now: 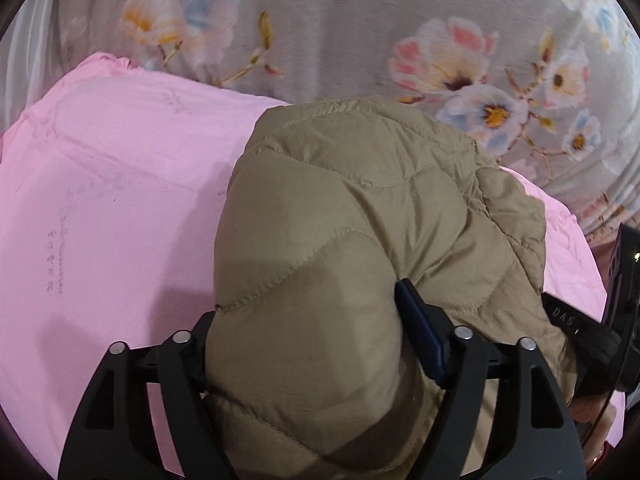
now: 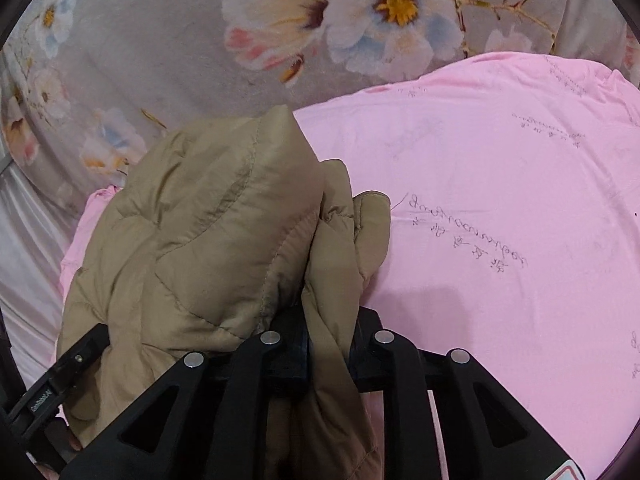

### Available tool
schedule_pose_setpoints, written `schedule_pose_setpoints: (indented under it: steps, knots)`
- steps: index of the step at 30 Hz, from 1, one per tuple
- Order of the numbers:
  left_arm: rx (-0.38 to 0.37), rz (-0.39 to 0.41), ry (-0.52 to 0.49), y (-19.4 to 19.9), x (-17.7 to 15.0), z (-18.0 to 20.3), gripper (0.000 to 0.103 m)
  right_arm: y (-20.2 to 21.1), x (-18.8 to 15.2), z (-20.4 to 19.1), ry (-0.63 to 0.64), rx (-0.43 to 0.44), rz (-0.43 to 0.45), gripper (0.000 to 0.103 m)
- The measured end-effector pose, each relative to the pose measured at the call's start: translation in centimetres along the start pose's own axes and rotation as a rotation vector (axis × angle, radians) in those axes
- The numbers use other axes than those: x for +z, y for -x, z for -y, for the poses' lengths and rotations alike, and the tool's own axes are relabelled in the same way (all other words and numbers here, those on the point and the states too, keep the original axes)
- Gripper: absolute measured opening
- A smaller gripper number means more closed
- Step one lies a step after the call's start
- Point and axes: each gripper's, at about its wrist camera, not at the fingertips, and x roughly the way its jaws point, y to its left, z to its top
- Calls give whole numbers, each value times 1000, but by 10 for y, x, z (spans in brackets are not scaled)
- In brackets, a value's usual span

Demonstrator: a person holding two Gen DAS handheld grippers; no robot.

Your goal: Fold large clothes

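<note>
tan quilted jacket (image 1: 360, 240) bunched on pink sheet (image 1: 100, 208), both grippers in it

left gripper (image 1: 308, 344): jaws wide apart, a fat puffed fold of the jacket fills the gap between them; blue pad of one finger (image 1: 418, 336) lies against the fabric at 3 o'clock of the fold, the other finger is hidden behind it, so can't tell whether it really clamps. right gripper (image 2: 326, 344): jaws narrow, a thin band of the jacket runs down between them, looks pinched. jacket sits at centre in the left view, centre-left in the right view, its far edge toward 12 o'clock near the grey floral bedding (image 1: 340, 40). other gripper's black body shows at 4 o'clock in the left view.
</note>
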Motion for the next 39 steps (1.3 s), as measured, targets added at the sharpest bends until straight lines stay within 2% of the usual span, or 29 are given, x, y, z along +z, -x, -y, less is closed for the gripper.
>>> schedule_pose_setpoints:
  steps: [3,5,7,9,11,14,16,19,21,25,31,39]
  knots:
    - [90,13,-8,-1,1,5,89,2,3,4,-22,-21,-17,25]
    - [162,19,-34,6,2,13,89,20,7,1,5,-61,8,30]
    - [273,41,-78,25,2,26,89,56,8,-6,47,-128,106,34]
    - [331,69,-85,47,0,33,89,94,7,-14,79,-180,211,42]
    - [346,89,-63,66,-3,38,89,124,2,-25,123,-154,267,42]
    - [358,98,-28,83,-9,46,89,141,-8,-49,214,-121,254,34]
    - [370,95,-20,85,-16,51,89,135,-17,-60,267,-109,216,18]
    - [395,47,-30,72,-28,56,87,109,-30,-66,296,-125,126,6]
    - [377,-6,-8,58,-36,52,86,94,-38,-62,292,-139,80,4]
    - [374,-20,20,47,-45,46,88,71,-47,-56,288,-153,19,4]
    - [423,-7,-15,35,-49,54,90,53,-53,-54,295,-172,8,4]
    - [436,1,-29,27,-53,54,92,42,-57,-51,279,-177,27,4]
